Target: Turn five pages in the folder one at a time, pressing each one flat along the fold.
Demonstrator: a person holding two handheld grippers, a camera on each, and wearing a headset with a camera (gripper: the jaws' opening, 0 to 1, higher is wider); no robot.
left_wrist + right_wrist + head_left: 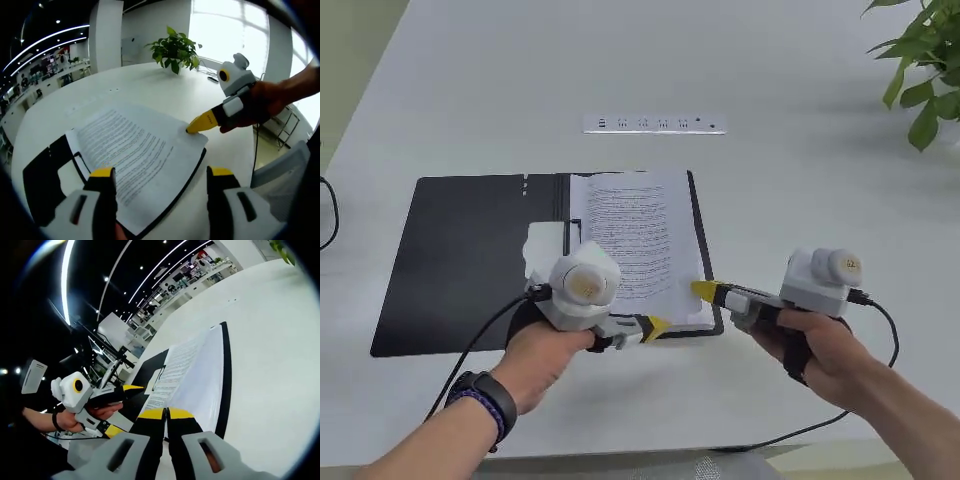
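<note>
One folder (460, 260) lay open on the counter (770, 180), with its two halves spread flat. The left half was matte black board. The right half carried a single stack of white pages (635, 235) printed with dense lines of small text. A thin black border of cover showed past the stack's right and near edges. A small white patch (545, 245) sat on the black half beside the spine; what it was could not be told.

The counter was smooth, pale and rounded at its far end. One long white power strip (654, 124) lay beyond the folder, well apart from it. One leafy green plant (925, 70) stood at the far right corner.

There were two claws, each grey-white plastic with yellow-tipped jaws, and each was gripped by one hand. The left hand (545, 360) wore a dark wristband (480, 395).

The left claw (645, 328) hung at the folder's near edge. In its own view its jaws stood wide apart (161, 172), straddling the near end of the pages (135, 150) and gripping nothing.

The right claw (705, 291) came in from the right. Its jaws were pressed together in its own view (166, 413), leaving only a thin slit. In the left gripper view its yellow tip (200, 122) touched the right edge of the top page. Whether a sheet lay pinched between the jaws could not be told.
</note>
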